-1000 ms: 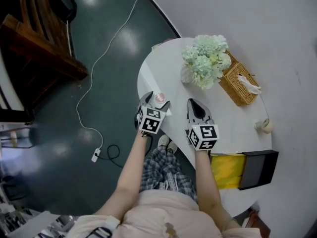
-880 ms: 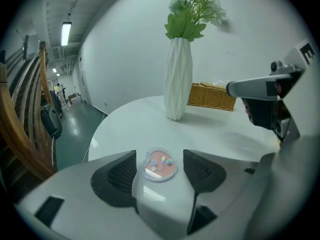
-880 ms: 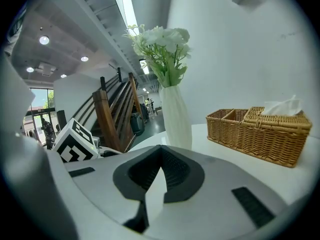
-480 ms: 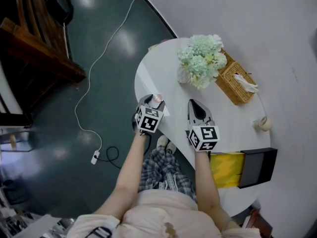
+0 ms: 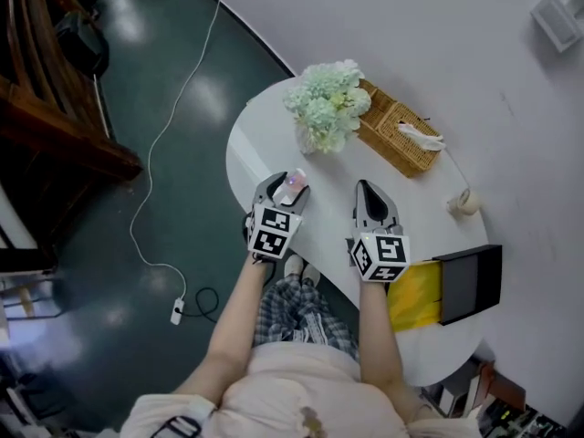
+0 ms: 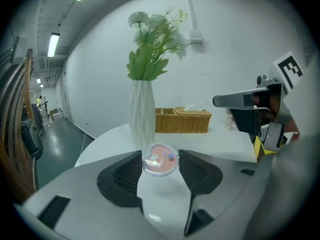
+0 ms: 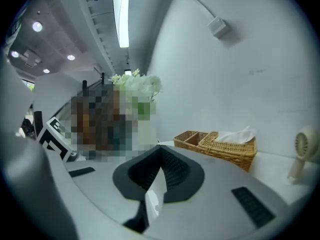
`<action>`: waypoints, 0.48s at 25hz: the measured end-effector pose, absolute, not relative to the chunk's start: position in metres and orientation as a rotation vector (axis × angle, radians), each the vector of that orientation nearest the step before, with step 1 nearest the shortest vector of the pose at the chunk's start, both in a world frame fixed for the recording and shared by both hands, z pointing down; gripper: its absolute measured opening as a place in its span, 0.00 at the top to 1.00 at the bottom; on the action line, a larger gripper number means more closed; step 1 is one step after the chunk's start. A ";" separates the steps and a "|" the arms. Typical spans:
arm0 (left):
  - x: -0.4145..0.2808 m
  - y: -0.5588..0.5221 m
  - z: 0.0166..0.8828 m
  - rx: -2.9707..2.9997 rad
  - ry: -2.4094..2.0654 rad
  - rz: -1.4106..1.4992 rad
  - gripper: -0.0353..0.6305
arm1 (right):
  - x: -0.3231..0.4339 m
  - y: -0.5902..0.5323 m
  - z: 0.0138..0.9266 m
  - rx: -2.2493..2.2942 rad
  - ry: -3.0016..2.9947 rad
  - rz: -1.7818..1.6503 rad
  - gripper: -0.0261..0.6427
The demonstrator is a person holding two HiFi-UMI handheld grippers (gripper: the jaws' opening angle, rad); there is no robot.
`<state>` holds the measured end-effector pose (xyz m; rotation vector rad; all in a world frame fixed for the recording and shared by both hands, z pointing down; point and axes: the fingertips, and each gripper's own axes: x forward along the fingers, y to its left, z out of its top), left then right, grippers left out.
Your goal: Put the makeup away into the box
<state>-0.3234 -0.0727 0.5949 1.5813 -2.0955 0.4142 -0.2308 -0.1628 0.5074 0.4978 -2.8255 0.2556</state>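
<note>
A small round compact with a clear lid and pink inside (image 6: 160, 159) is pinched between the pads of my left gripper (image 6: 160, 168), held off the white table (image 5: 265, 144). From the head view the compact (image 5: 295, 181) shows at the tip of the left gripper (image 5: 285, 188), near the table's left edge. My right gripper (image 5: 369, 192) hovers beside it with its jaws shut and nothing between them (image 7: 161, 156). The box (image 5: 470, 283), black with a yellow inside (image 5: 412, 296), lies open at the table's right, behind the right hand.
A white vase of pale green flowers (image 5: 324, 108) stands at the back of the table, straight ahead of the left gripper (image 6: 142, 116). A wicker basket with tissues (image 5: 392, 140) and a small white fan (image 5: 464, 202) sit further right. A cable trails over the dark floor (image 5: 164, 153).
The left jaws closed on the compact and lifted it off the table. Both grippers rose and shifted slightly forward.
</note>
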 end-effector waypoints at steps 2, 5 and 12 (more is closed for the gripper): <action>-0.305 -0.091 0.578 1.664 -2.083 0.415 0.57 | -0.209 -0.177 0.495 0.594 -2.830 0.248 0.94; -0.274 -0.119 0.558 1.784 -2.044 0.409 0.57 | -0.170 -0.197 0.481 0.745 -2.823 0.255 0.94; -0.182 -0.180 0.524 2.078 -1.878 0.405 0.57 | -0.068 -0.229 0.461 1.081 -2.761 0.282 0.94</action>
